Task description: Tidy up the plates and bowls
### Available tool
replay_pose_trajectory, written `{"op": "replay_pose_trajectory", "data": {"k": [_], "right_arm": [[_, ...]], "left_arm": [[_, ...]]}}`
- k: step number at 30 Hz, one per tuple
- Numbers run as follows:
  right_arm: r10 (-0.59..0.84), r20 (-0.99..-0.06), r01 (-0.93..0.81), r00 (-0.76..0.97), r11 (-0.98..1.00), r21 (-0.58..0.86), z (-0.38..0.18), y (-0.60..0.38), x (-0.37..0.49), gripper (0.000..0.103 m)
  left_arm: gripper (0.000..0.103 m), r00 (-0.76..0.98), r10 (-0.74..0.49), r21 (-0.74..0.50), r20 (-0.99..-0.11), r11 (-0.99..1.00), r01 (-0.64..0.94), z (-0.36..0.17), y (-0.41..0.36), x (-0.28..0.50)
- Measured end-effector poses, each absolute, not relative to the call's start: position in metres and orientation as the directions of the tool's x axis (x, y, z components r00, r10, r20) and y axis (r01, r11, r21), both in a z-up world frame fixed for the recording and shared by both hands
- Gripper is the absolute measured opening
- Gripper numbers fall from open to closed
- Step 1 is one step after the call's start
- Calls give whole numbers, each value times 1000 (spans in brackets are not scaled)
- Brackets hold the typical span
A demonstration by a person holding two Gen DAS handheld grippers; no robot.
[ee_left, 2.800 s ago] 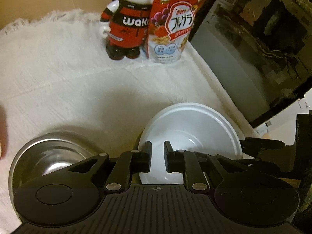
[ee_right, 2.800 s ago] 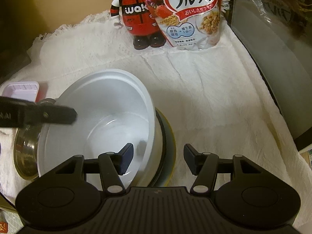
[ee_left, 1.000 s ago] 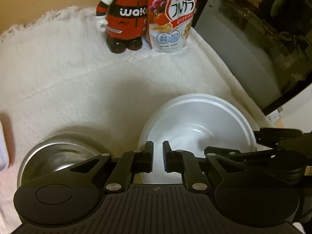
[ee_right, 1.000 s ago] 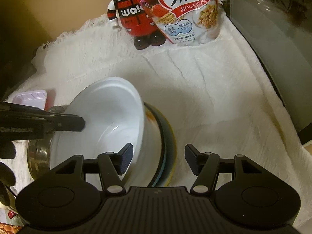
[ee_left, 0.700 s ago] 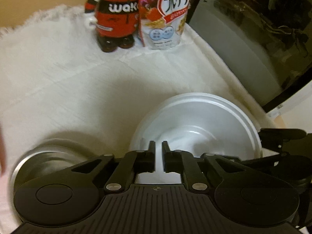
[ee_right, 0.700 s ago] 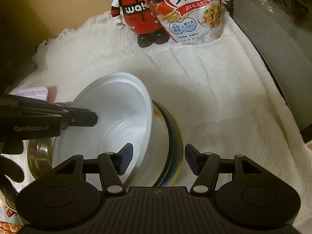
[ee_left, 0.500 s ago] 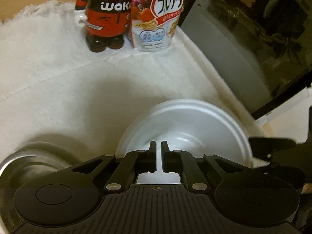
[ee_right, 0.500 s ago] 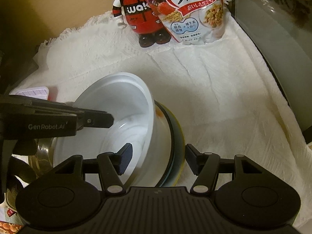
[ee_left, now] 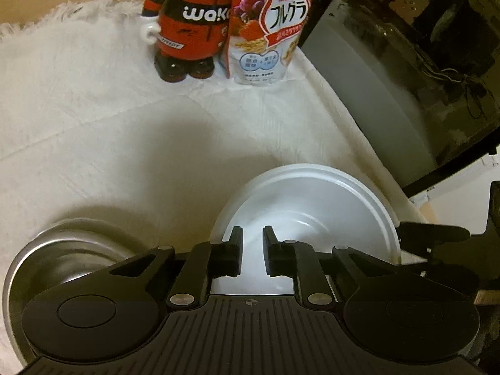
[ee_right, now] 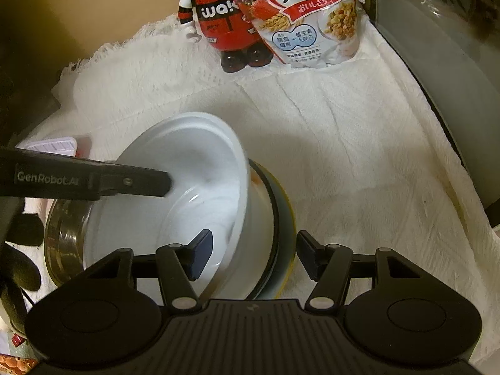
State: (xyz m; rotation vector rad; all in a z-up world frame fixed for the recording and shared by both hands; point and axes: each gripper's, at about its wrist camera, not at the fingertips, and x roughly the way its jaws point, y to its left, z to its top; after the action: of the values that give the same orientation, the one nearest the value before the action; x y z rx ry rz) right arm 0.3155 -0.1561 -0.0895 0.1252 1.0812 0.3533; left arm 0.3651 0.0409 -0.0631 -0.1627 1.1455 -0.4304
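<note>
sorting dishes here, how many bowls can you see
2: a white bowl tilted on the stacked plates, and a metal bowl just left of it. More may be hidden below.

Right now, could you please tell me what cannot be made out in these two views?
- Plates under the white bowl: right wrist view, the bowl hides all but their edges, so no count.
- Steel bowl: left wrist view, the left gripper body covers its near half.
- Figure: both views, head cut off by the top edge.
- Pink box: right wrist view, partly behind the left gripper.
</note>
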Motion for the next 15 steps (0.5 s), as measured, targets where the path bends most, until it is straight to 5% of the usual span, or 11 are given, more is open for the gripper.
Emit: {"op": "replay_pose_trajectory", "data": {"k": [15], "right_arm": [[357,-846,-210,397,932,295,-91,-159,314,61]], "left_arm": [[18,343,-364,-281,-866,922,267,-64,27,363]]}}
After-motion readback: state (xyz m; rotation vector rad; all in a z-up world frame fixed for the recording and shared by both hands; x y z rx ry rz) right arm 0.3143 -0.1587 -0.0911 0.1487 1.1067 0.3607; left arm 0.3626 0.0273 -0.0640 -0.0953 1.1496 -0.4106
